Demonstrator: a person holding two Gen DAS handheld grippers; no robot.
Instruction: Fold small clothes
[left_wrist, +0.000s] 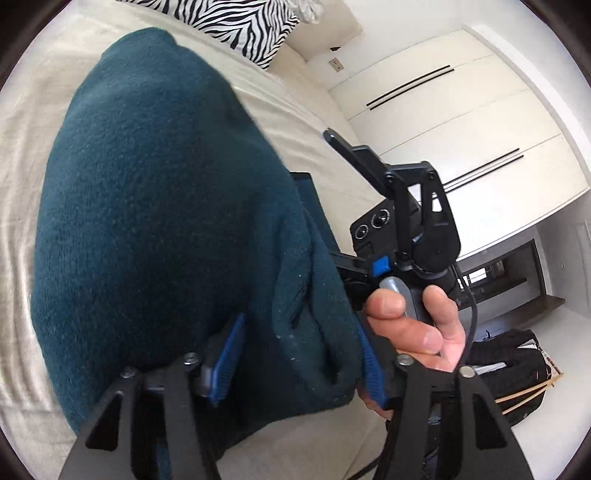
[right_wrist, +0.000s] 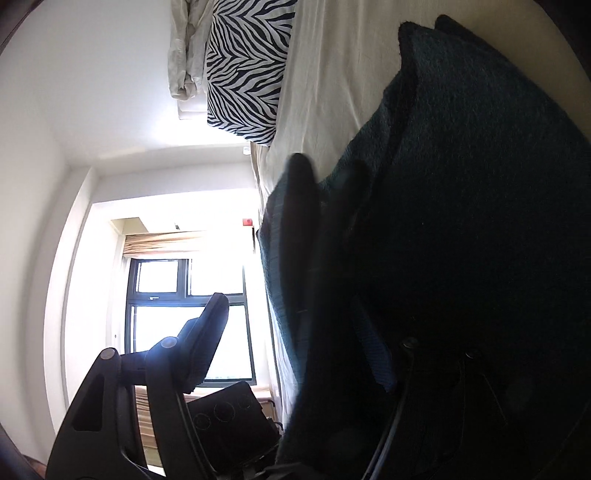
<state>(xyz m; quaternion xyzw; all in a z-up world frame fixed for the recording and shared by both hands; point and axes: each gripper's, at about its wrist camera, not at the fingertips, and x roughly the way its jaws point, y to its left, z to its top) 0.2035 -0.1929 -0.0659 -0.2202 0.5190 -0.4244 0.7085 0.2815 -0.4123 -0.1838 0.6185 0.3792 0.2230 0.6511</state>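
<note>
A cream fabric bedspread (left_wrist: 314, 122) stretches ahead of the fingers, ending at a zebra-striped black-and-white pillow (left_wrist: 247, 26) far beyond the fingertips. Past the right-hand finger in the left wrist view stand white flat wardrobe doors with thin black bar handles (left_wrist: 454, 110), and below them a pale floor (left_wrist: 554, 369). In the right wrist view, a dark-framed window (right_wrist: 188, 295) glows brightly beyond the left-hand finger, set in plain white walls (right_wrist: 74, 92).

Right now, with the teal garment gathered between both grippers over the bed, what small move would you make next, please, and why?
Probably lower the teal garment onto the cream bed sheet. It bunches between the left gripper jaws and drapes over the right gripper, so flattening comes before any clean fold.
</note>
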